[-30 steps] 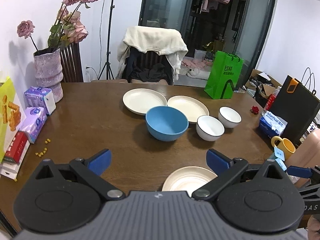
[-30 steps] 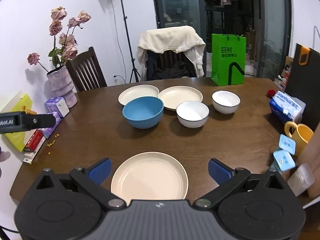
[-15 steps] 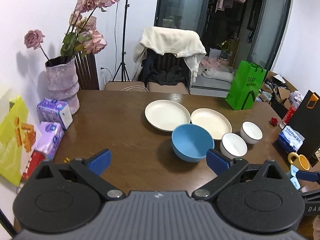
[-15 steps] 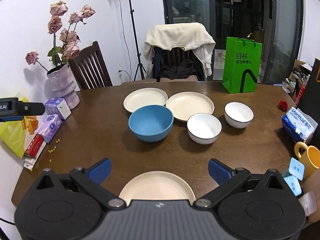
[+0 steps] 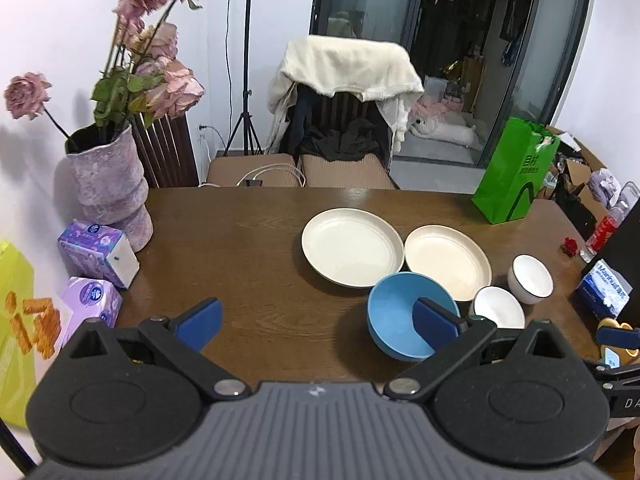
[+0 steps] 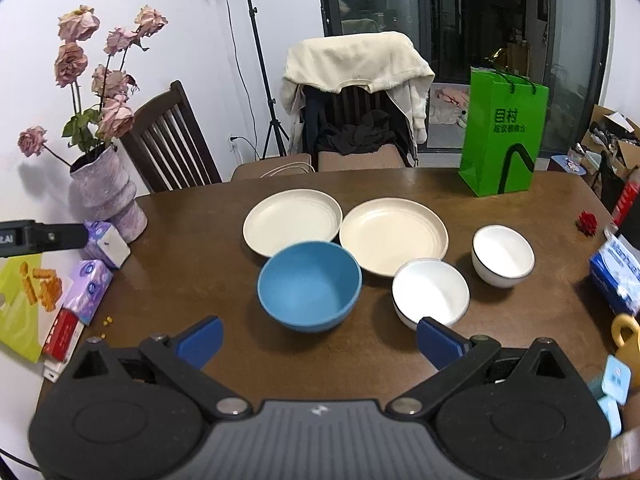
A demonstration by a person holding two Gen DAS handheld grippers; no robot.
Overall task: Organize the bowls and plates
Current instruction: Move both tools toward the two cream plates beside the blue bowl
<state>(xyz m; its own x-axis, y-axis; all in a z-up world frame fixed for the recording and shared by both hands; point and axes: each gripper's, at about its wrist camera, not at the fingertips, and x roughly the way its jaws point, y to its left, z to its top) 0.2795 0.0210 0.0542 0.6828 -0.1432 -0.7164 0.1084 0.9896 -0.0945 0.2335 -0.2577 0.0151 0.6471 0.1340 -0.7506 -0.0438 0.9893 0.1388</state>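
Note:
On the brown table (image 6: 200, 264) two cream plates lie side by side, the left plate (image 6: 292, 222) and the right plate (image 6: 393, 236). In front of them stands a blue bowl (image 6: 310, 290), with two white bowls to its right, the nearer (image 6: 430, 292) and the farther (image 6: 503, 256). My right gripper (image 6: 318, 340) hovers open just short of the blue bowl. My left gripper (image 5: 318, 322) is open too, above bare table left of the blue bowl (image 5: 400, 328); its right finger overlaps that bowl. The same plates (image 5: 352, 252) (image 5: 448, 266) show here.
A purple vase with dried roses (image 6: 104, 196) and tissue packs (image 6: 106, 242) crowd the table's left edge. A green bag (image 6: 502, 132) stands back right; a tissue box (image 6: 616, 272) and yellow mug (image 6: 626, 332) sit at right. Chairs (image 6: 352, 120) stand behind.
Both grippers have risen and tilted up toward the far side. The near cream plate seen earlier under them has dropped out of view. Both stay open.

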